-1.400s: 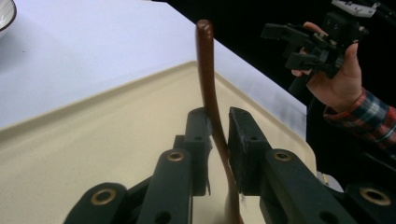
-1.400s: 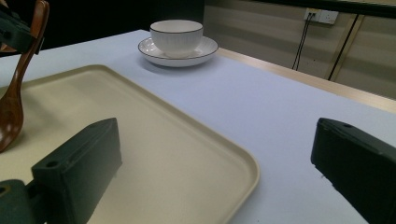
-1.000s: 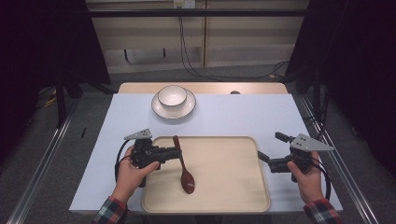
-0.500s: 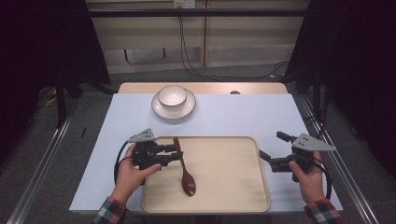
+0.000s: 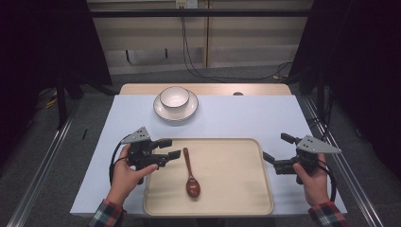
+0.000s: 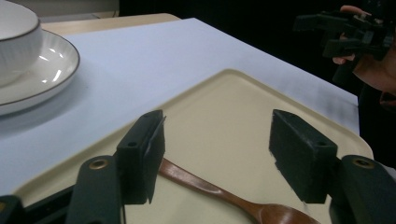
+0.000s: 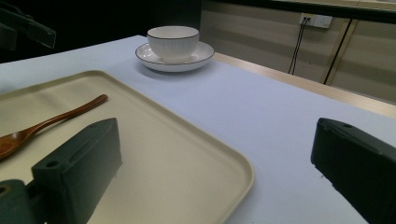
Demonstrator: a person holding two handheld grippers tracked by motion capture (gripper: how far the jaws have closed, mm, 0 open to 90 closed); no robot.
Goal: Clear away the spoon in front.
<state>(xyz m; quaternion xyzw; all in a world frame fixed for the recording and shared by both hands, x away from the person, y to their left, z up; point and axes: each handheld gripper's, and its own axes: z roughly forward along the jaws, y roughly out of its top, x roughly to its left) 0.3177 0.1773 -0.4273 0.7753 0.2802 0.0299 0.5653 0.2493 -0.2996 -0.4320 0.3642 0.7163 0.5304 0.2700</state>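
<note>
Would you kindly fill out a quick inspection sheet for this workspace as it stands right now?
Surface: table under a pale blue cover, wooden strip bare at the far edge.
Job's things: beige tray at the near edge; wooden spoon lying flat in its left part, bowl end toward the person; white bowl on a saucer at the far side.
Clutter: nothing seen.
Grippers: left gripper open, over the tray's left edge beside the spoon handle; right gripper open, at the tray's right edge.
Cables: a black lead loops from each gripper; wires hang down the back wall.
Surroundings: dark curtains, grey floor, metal rails.
</note>
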